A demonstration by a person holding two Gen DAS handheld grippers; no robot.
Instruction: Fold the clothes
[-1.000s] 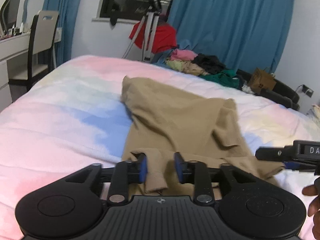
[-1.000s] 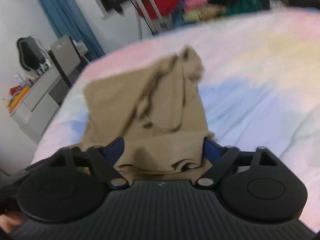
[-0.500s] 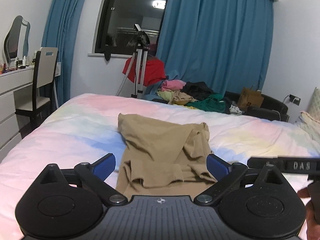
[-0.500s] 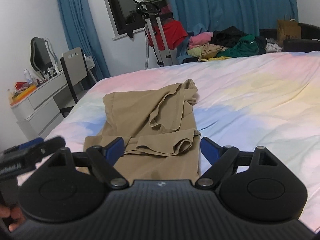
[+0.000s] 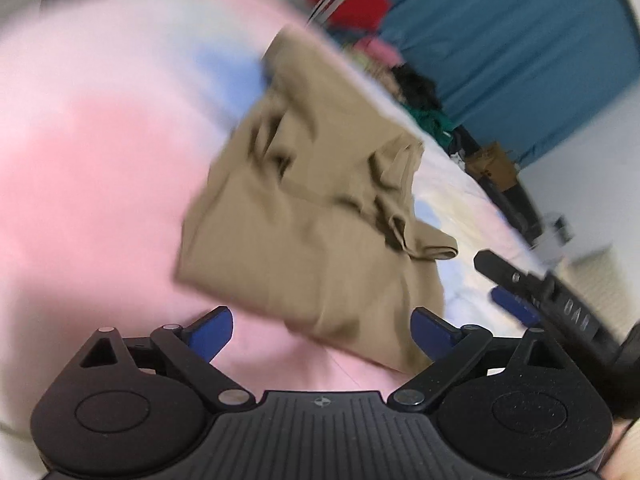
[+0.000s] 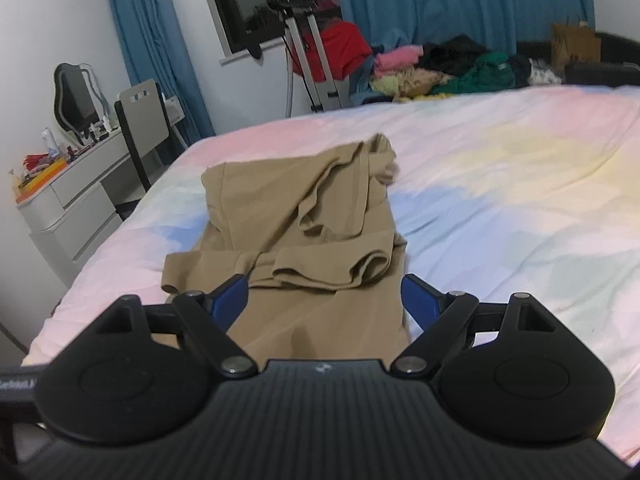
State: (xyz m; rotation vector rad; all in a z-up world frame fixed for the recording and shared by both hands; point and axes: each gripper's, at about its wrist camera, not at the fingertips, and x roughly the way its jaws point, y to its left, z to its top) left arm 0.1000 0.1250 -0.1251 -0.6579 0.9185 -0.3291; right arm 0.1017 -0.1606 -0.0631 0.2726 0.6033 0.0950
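Observation:
A tan garment (image 6: 316, 236) lies partly folded and rumpled on the pastel bed cover (image 6: 500, 184). In the blurred, tilted left wrist view the garment (image 5: 320, 216) fills the middle. My left gripper (image 5: 322, 330) is open and empty, just above the garment's near edge. My right gripper (image 6: 324, 300) is open and empty, its jaws standing either side of the garment's near part. The right gripper also shows at the right edge of the left wrist view (image 5: 520, 292).
A pile of loose clothes (image 6: 452, 68) lies beyond the far side of the bed, by blue curtains. A tripod (image 6: 308, 52) with a red cloth stands under the window. A white dresser (image 6: 68, 196) and chair (image 6: 140, 128) stand left of the bed.
The left gripper let go of the garment's fold, opened, and now swings and tilts fast, blurring its view. The right gripper stays open and drew slightly nearer the garment.

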